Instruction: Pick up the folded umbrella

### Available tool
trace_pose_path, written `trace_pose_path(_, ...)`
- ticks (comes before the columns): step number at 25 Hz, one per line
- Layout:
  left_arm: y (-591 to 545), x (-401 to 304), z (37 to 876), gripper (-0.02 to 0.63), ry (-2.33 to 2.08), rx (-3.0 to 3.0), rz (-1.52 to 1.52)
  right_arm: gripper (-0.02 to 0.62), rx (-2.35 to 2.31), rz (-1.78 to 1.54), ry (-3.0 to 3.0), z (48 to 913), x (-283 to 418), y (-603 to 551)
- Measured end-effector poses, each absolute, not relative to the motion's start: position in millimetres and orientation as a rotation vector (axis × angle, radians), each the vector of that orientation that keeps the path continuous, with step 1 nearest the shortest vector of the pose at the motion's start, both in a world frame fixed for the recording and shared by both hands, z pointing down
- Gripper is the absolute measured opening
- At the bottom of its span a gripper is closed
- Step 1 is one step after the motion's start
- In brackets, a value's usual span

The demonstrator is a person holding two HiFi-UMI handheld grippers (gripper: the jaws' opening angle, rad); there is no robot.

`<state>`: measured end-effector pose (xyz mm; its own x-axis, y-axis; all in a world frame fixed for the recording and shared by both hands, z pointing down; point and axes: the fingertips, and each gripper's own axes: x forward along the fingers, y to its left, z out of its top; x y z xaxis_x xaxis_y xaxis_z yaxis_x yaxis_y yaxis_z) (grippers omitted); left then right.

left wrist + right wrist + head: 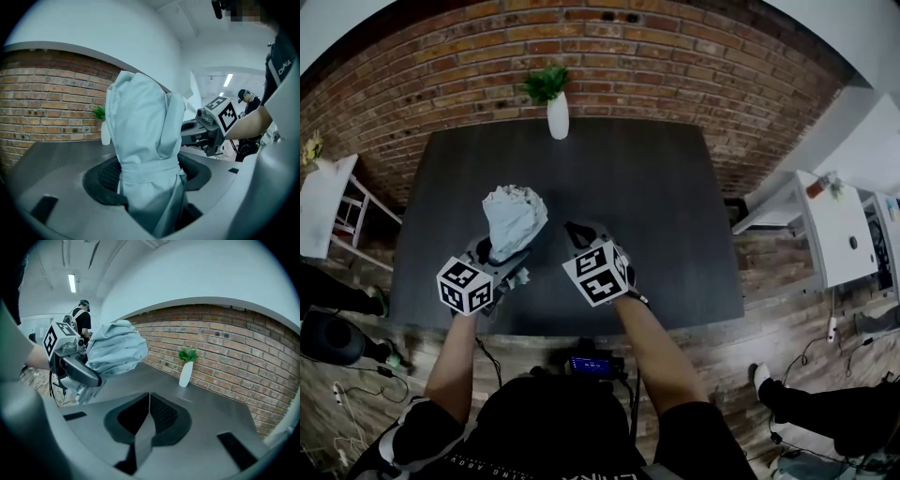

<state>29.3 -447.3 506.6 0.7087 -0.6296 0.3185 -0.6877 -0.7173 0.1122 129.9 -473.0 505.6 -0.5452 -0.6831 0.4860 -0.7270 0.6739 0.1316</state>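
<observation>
Pickup looks basically done, as far as I can judge. My left gripper is clamped on the folded umbrella. Its jaws sit on either side of the pale blue-grey bundle, down around the strap that wraps it, and the bunched fabric sticks out past the tips. From my right gripper's view the bundle looks clear of the dark table, up over the near left part of it, so I'd call it lifted and not just grabbed.

My right gripper is just to the right of the umbrella. Its jaws are pressed together with nothing in them, and it isn't touching the fabric.

The only other thing on the table is the little white vase with the plant, way off at the far edge by the brick wall.

What's left, I reckon, is just keeping the grip firm. The fabric is soft, so the bundle could slip.
</observation>
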Motion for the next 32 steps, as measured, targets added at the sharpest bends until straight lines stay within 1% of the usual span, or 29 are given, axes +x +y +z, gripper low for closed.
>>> trace_pose_path(5,-428,16,480,0.310,-1.007,2.761,0.276,0.017,1.143,0.109,-2.375,489,110,-456)
trace_pose_path(11,-398,-17,456,0.310,-0.937,2.803,0.133,0.017,1.171,0.100,-2.386,474,66,-419)
trace_pose_path(16,-370,-43,458,0.310,-0.883,2.839,0.126,0.017,1.199,0.097,-2.372,471,42,-392)
trace_pose_path(26,-311,-64,475,0.310,-0.776,2.838,0.085,0.017,1.275,0.106,-2.329,477,25,-335)
trace_pose_path(32,-288,-63,475,0.310,-0.713,2.846,0.055,0.017,1.317,0.112,-2.317,478,26,-311)
